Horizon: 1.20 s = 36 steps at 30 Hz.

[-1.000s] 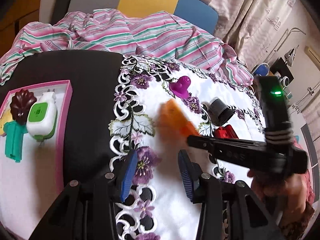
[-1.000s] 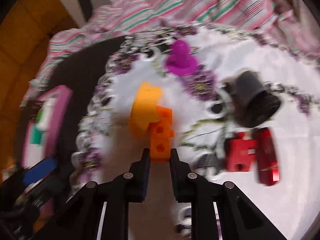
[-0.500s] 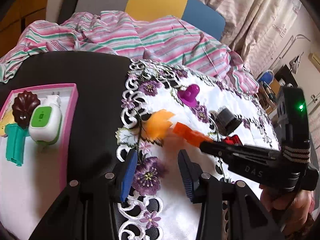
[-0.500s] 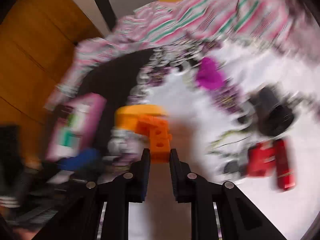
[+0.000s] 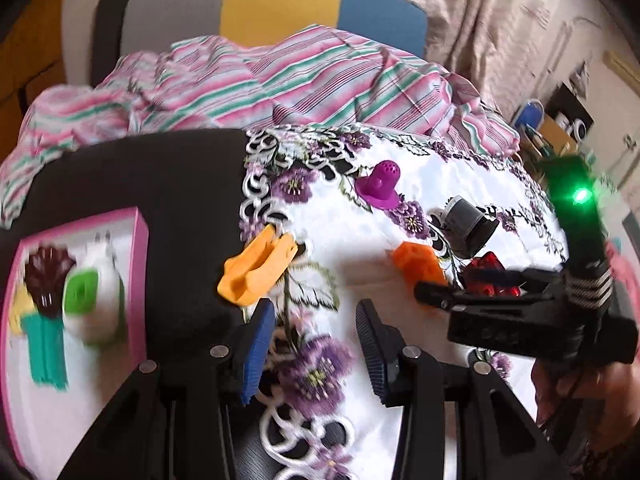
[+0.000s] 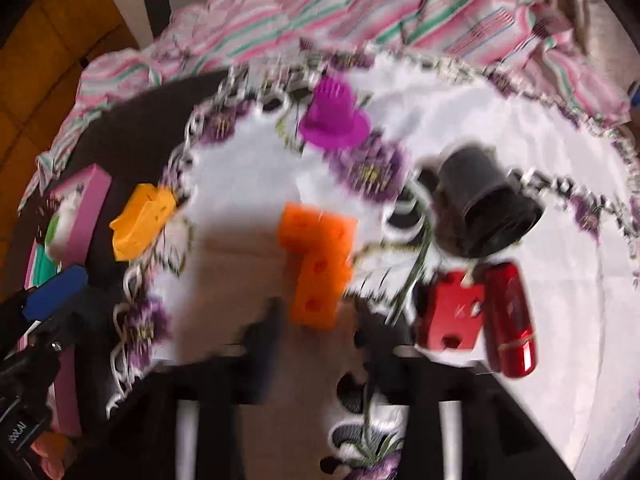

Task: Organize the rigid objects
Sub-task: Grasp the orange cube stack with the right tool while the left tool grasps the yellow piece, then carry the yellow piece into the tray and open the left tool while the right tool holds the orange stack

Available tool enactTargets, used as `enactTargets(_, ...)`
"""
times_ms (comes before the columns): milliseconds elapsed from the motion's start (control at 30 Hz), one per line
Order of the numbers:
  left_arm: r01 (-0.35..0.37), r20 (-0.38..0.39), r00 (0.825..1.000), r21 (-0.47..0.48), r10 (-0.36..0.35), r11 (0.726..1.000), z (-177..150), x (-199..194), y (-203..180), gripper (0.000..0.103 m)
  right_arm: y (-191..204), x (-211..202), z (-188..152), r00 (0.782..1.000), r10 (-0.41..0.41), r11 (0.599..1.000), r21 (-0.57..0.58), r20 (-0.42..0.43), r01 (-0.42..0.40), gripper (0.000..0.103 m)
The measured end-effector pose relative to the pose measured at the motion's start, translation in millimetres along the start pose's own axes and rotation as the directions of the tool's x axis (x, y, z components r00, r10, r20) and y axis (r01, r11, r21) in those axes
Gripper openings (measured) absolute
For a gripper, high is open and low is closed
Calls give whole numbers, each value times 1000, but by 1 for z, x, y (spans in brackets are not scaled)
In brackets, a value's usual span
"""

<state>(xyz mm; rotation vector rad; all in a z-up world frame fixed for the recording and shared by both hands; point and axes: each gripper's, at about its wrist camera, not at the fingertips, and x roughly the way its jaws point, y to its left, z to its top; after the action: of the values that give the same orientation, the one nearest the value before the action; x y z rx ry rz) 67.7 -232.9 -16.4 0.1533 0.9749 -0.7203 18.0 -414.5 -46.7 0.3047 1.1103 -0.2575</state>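
A yellow-orange clip-shaped piece (image 5: 256, 270) lies at the edge of the embroidered white cloth (image 5: 340, 240), just ahead of my open, empty left gripper (image 5: 314, 344); it also shows in the right wrist view (image 6: 142, 220). My right gripper (image 6: 318, 320) is open around the near end of an orange perforated block (image 6: 320, 258), seen too in the left wrist view (image 5: 418, 266). A pink-rimmed tray (image 5: 140, 240) at the left holds a brown leaf shape (image 5: 48, 276), a green-and-white device (image 5: 94, 300) and a teal piece (image 5: 44, 352).
On the cloth lie a purple hat-shaped piece (image 6: 334, 118), a black cup on its side (image 6: 486, 208) and two red pieces (image 6: 478, 314). Striped pink fabric (image 5: 280, 80) is heaped behind the black table (image 5: 140, 176). The motion blurs the right wrist view.
The yellow-orange piece, which hung on the orange block as it moved left, now lies alone at the cloth's left edge. My right gripper has opened and drawn back right with the block between its jaws.
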Motion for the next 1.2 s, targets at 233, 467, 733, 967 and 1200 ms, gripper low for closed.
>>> enactTargets(233, -34, -75, 997, 47, 37, 998, 20, 25, 15, 49, -6, 21, 8, 999, 24, 995, 93, -48, -20, 56)
enactTargets(467, -45, -129, 990, 65, 53, 997, 25, 57, 19, 50, -3, 20, 7, 998, -40, 999, 33, -47, 41, 25)
enactTargets(733, 4, -130, 992, -27, -8, 1000, 20, 67, 27, 35, -4, 20, 5, 998, -25, 998, 48, -56, 27, 26)
enactTargets(967, 29, -110, 993, -81, -38, 996, 7, 54, 34, 18, 0, 21, 6, 998, -46, 999, 12, -49, 47, 26)
enactTargets(1200, 72, -91, 992, -122, -83, 990, -6, 38, 37, 14, -1, 21, 5, 998, -47, 999, 7, -44, 47, 26)
